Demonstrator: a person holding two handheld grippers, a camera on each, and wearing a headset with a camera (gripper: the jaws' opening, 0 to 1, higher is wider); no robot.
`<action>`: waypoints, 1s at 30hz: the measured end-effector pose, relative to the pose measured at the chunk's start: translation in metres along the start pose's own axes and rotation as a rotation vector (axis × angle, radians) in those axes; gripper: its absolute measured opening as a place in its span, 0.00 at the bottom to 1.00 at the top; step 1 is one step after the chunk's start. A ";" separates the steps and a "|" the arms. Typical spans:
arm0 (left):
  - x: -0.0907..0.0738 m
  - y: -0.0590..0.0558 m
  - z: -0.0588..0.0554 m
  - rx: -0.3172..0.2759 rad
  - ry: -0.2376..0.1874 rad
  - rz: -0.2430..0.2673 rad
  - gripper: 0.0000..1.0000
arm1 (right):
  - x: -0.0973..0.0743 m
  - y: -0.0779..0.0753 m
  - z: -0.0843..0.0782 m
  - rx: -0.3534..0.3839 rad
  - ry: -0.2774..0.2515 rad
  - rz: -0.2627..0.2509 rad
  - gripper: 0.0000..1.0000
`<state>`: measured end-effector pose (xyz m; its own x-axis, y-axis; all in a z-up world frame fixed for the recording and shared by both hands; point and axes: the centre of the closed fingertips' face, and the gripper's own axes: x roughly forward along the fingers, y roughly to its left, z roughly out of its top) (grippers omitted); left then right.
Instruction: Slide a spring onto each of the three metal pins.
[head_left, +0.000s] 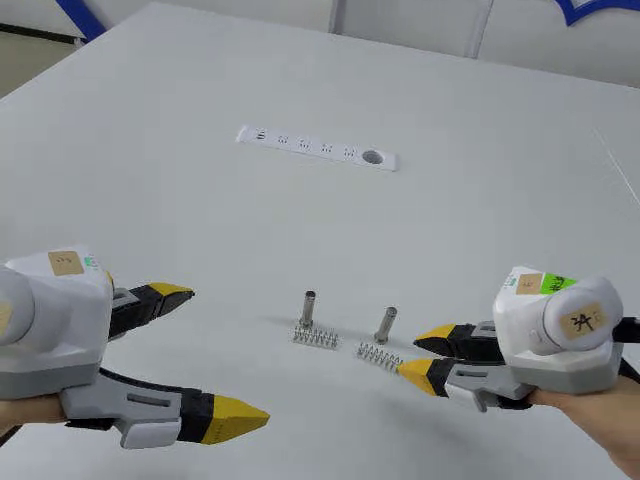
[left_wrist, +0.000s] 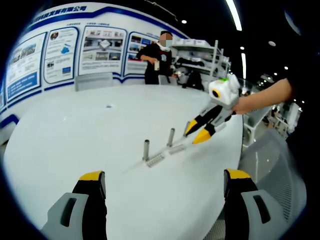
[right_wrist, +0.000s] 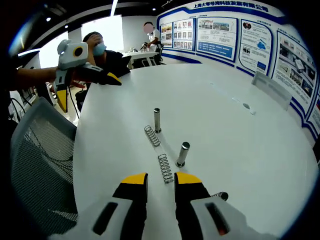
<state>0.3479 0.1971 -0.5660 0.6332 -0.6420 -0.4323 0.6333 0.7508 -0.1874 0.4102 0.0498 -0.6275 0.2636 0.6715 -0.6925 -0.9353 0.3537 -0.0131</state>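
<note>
**Left tool** (head_left: 205, 355): sits at the lower left of the head view. The jaws are spread wide with nothing between them. In the left gripper view its two yellow tips stand at the bottom left and bottom right of the frame, with bare table (head_left: 150, 190) between them.

**Right tool** (head_left: 425, 352): sits at the lower right of the head view. The jaws are set to a narrow gap and hold nothing. In the right gripper view the tips sit at bottom centre, and the first spring (head_left: 379, 356) lies on the table just ahead of the gap, apart from both tips.

**Work items.**
- The first spring lies flat at the foot of the first pin (head_left: 385, 323), which stands upright.
- The second spring (head_left: 316, 336) lies flat at the foot of the second pin (head_left: 308, 306), upright and further left in the frame.
- Both springs are off the pins.
- In the right gripper view a small metal part (right_wrist: 220, 196) shows beside the jaw at the lower right; what it is cannot be told.

**Surroundings.**
- A white power strip (head_left: 316, 147) lies above centre, well apart from the pins.
- Open white surface extends left of, above and right of the pins.
- The table's far edge crosses the top of the head view.
- In the right gripper view the curved table edge runs down the left of the frame, with a mesh chair (right_wrist: 35, 165) just beside it.
</note>
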 end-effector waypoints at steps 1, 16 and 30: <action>-0.001 0.001 0.002 -0.008 -0.012 0.003 1.00 | 0.003 -0.001 -0.003 -0.008 0.012 -0.004 0.22; -0.003 0.010 -0.008 -0.014 0.032 0.023 0.99 | 0.028 -0.012 -0.017 0.007 0.050 -0.010 0.18; 0.000 0.010 -0.009 -0.013 0.051 0.011 0.97 | 0.031 -0.007 -0.018 0.018 0.053 0.015 0.11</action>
<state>0.3503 0.2057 -0.5758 0.6164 -0.6255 -0.4784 0.6208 0.7597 -0.1936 0.4208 0.0559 -0.6616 0.2358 0.6414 -0.7301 -0.9345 0.3558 0.0108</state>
